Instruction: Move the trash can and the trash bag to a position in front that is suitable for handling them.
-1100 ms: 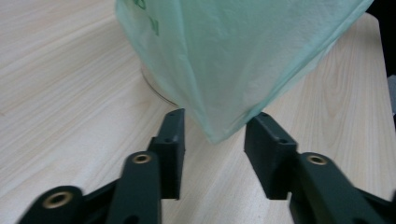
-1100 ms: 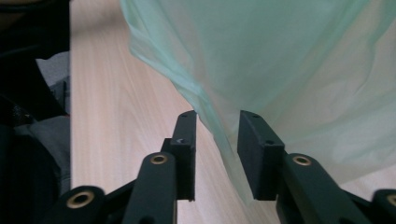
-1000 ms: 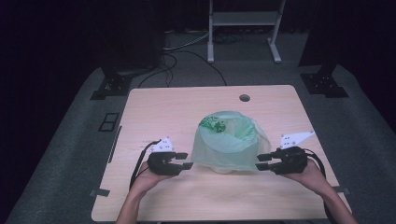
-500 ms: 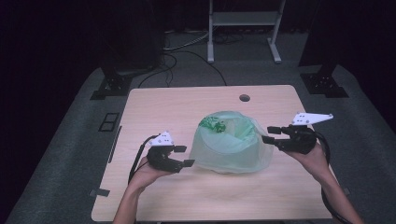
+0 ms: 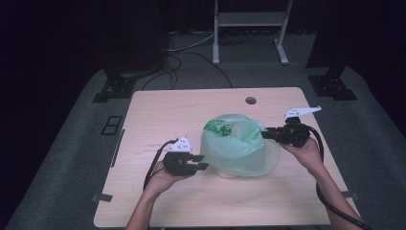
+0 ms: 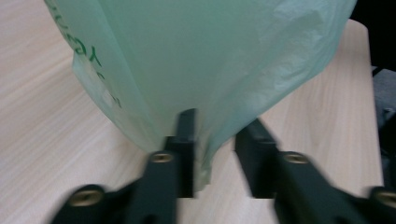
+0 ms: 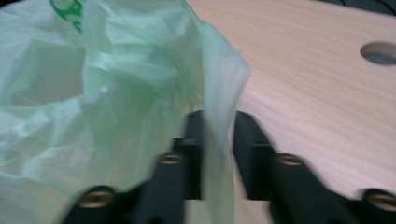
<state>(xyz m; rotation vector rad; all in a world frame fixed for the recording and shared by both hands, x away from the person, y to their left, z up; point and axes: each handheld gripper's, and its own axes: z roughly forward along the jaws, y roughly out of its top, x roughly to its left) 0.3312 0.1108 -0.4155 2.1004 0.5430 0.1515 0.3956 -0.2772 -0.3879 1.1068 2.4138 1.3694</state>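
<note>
A pale green plastic bag (image 5: 237, 143) with green print is draped over a whitish round object (image 5: 226, 173) at the table's middle. My left gripper (image 5: 205, 166) is at the bag's lower left side. In the left gripper view the bag (image 6: 210, 56) hangs down and its bottom fold lies between the jaws of the left gripper (image 6: 217, 121), which stand apart. My right gripper (image 5: 264, 134) is at the bag's upper right rim. In the right gripper view a thin edge of the bag (image 7: 116, 93) rises through the gap of the right gripper (image 7: 219, 116), which is open.
The light wooden table (image 5: 167, 110) has a round cable hole (image 5: 250, 100) behind the bag, also seen as the hole (image 7: 379, 52) in the right gripper view. Bare tabletop lies left of the bag and in front of it. Dark stands and cables sit on the floor beyond.
My right gripper has risen from the bag's lower right side to its upper right rim, then moved in toward it. The left gripper has stayed at the bag's lower left.
</note>
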